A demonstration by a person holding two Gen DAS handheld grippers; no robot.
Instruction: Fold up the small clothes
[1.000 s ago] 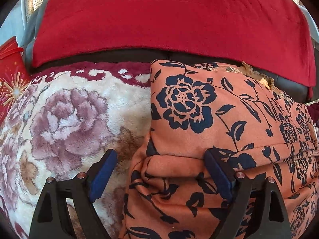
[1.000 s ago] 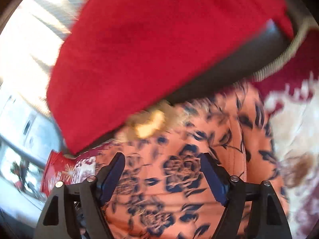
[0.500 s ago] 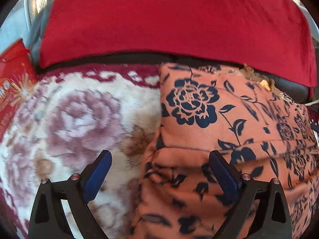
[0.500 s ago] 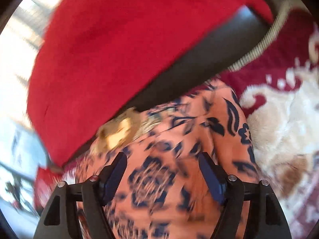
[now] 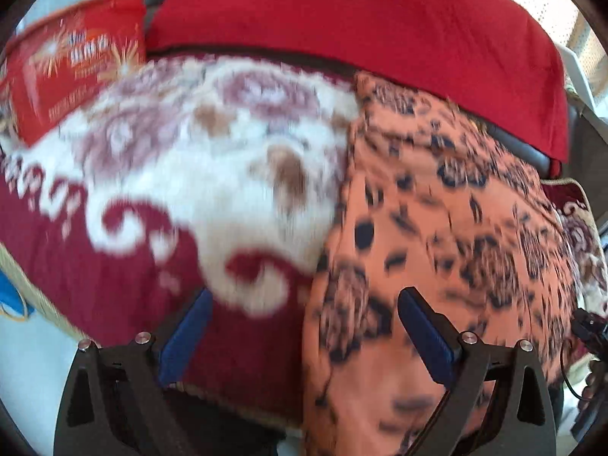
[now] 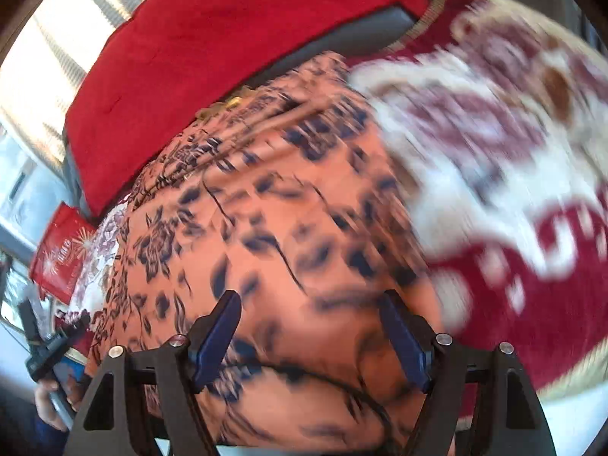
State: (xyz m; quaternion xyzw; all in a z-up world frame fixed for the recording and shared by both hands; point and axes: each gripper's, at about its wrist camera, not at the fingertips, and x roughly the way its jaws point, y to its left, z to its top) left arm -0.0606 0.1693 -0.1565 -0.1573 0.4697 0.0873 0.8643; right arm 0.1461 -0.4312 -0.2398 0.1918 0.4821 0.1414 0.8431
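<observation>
An orange garment with a dark blue flower print (image 5: pixel 448 228) lies on a plush cream and maroon floral blanket (image 5: pixel 197 174). It fills the right half of the left wrist view and the left and middle of the right wrist view (image 6: pixel 266 235). My left gripper (image 5: pixel 300 326) is open and empty above the garment's left edge, one finger over the blanket and one over the garment. My right gripper (image 6: pixel 311 326) is open and empty above the garment's near part. Both views are blurred by motion.
A red cloth (image 5: pixel 361 19) covers the backrest behind the blanket, also in the right wrist view (image 6: pixel 212 49). A red printed bag (image 5: pixel 68 60) stands at the far left. The blanket's near edge (image 5: pixel 228 406) drops off close to my left gripper.
Both grippers have pulled back and up from the garment, so more of the blanket and its near edge shows. Both stayed open and empty.
</observation>
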